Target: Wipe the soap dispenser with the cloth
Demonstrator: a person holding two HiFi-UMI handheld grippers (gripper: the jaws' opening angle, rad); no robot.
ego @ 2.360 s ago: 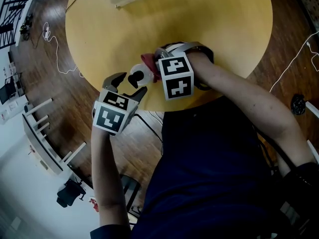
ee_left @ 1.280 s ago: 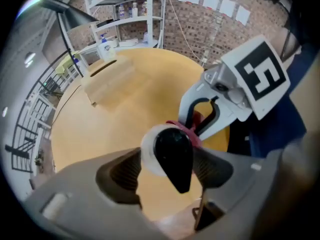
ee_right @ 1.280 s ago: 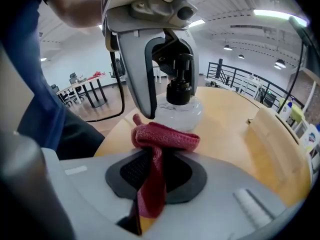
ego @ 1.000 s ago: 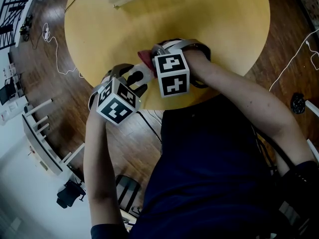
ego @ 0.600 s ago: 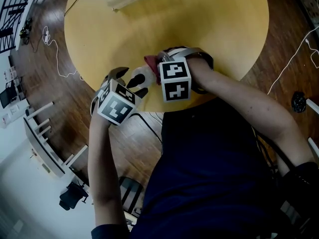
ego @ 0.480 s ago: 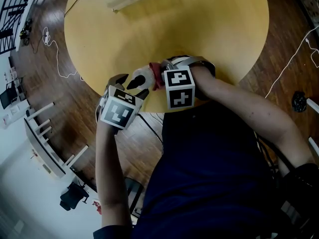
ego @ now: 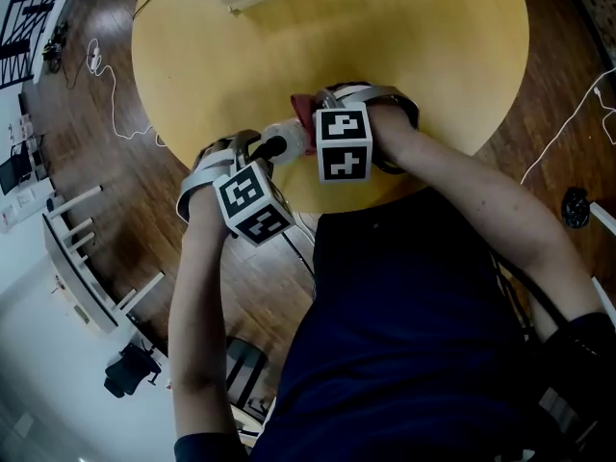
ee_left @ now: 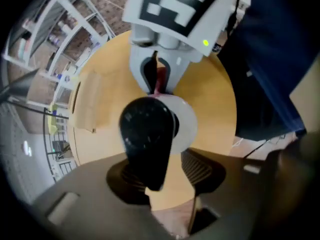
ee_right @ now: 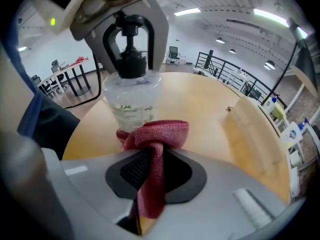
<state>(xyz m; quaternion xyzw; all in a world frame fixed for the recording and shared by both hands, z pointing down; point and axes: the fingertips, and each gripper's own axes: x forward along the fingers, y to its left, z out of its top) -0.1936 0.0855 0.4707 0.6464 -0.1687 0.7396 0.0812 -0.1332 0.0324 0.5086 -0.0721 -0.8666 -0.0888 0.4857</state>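
Where the round yellow worktop curves toward the person, the left hand-held gripper comes straight down over the soap dispenser. Its jaws have just been closing and stand half apart astride the black pump, one finger on each side of the neck. A strip of bare worktop shows between one pad and the pump head, and the other pad is mostly hidden behind the spout, so no pad is seen pressing. The dispenser stands upright close to the worktop's near edge, between the two hand-held grippers. It is a round, clear plastic bottle with a pale label bearing small greenish print on its front, topped by a glossy black pump whose long spout reaches out past the shoulder. Just to its right, a red, nubby cloth is bunched into a thick roll, and its front fold sits against the bottle's lower wall. The right hand-held gripper slants down toward the bottle and is clamped on that cloth, its ribbed black pads pinching the strip that trails back between them. Farther right in the right gripper view, a pale wooden block lies on the worktop, well apart from the bottle.
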